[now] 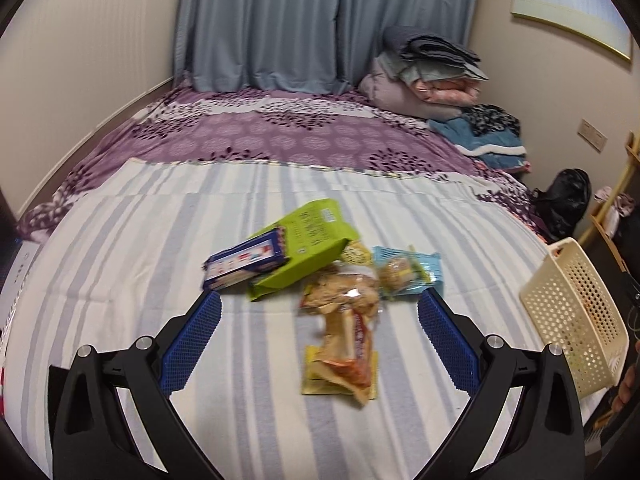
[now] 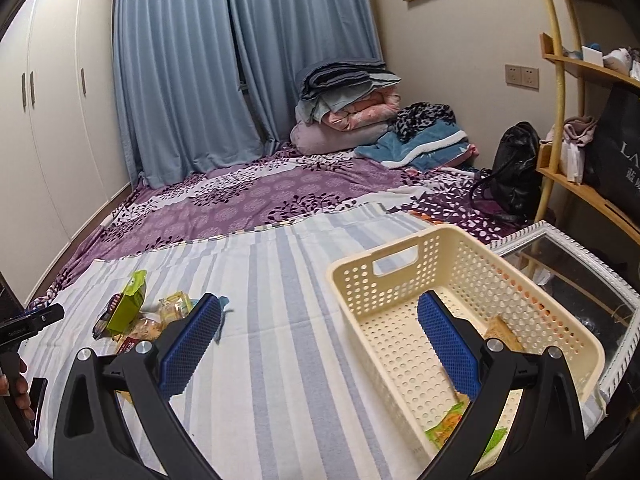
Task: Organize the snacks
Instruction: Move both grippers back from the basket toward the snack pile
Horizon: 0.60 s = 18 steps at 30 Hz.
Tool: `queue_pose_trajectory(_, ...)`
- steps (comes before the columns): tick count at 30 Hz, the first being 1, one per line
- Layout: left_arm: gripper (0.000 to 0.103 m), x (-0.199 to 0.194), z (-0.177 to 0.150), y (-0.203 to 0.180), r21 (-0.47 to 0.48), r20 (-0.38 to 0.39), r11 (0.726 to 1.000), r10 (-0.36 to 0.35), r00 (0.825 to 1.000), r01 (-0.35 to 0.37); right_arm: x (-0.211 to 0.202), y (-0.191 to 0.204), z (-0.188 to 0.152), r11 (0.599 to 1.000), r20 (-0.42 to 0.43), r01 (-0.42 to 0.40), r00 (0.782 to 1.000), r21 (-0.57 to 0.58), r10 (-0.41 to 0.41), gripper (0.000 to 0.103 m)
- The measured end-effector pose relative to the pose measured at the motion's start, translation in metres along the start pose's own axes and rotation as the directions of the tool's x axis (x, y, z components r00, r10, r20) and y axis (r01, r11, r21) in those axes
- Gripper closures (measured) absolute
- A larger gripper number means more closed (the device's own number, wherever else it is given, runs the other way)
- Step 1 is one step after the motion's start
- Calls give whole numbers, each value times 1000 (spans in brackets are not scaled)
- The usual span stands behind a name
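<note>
Left hand-held gripper [image 1: 319, 308], jaws apart, faces the snack pile [image 1: 320, 276]; straddle the nearest packet [image 1: 346, 344] squarely before closing.

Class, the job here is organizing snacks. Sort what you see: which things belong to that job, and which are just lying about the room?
Part of the job:
- cream basket
- green snack box
- blue biscuit pack
- clear cracker bag
- light blue snack packet
- left gripper and right gripper, both open

Just lying about:
- folded blankets
- black bag
- curtains
- wardrobe
</note>
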<state>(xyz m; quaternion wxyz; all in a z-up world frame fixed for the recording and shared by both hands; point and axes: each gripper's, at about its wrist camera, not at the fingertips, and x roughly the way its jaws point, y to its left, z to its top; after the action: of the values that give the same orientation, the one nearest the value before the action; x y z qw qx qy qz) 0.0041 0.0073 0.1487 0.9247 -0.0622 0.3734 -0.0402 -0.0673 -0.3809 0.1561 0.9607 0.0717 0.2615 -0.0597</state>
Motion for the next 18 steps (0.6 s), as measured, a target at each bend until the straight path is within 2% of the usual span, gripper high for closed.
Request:
queue_pose_trajectory(7,3,2,-11,37,-68,-25,996,51,998,-53,14,29,-8,997,-51,-61,997,-40,59,5)
queue_pose_trajectory(18,3,17,-13,56,-86,-36,994,67,997,-70,34,74,-27,983,-134,-146,982,-112,130,5)
